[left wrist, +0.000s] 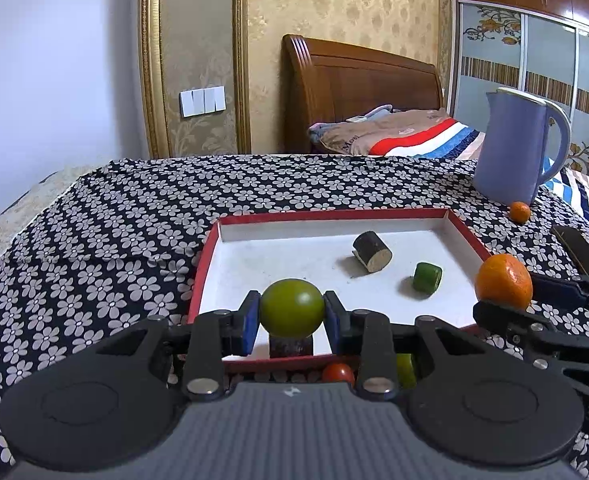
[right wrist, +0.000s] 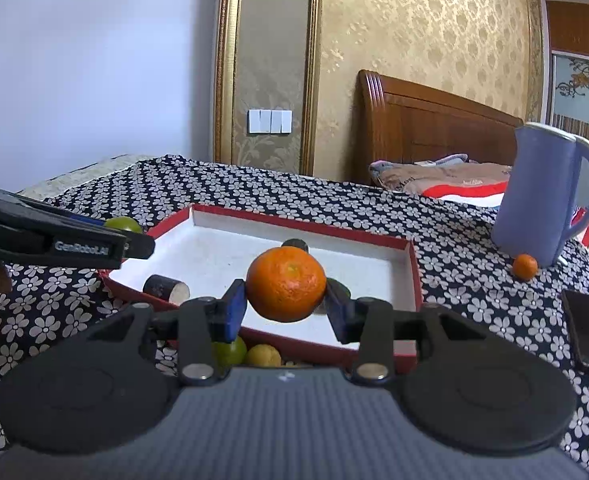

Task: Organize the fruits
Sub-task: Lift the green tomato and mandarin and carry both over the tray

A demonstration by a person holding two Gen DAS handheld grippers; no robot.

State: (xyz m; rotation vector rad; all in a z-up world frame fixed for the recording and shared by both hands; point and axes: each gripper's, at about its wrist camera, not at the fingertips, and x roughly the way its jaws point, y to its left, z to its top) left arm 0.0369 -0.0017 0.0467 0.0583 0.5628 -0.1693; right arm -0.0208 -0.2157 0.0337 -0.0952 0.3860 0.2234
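Green fruit (left wrist: 291, 307) clamped in the left hand-held gripper (left wrist: 291, 312) hangs over the near rim of the red-edged tray (left wrist: 204, 258), while the right hand-held gripper (right wrist: 285, 304) grips a mandarin (right wrist: 286, 285) above that same near edge, both needing only a short forward drop.

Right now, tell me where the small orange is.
The small orange sits on the floral cloth at the foot of the blue jug, beyond the tray's far right corner; the right wrist view shows it too, right of the tray.
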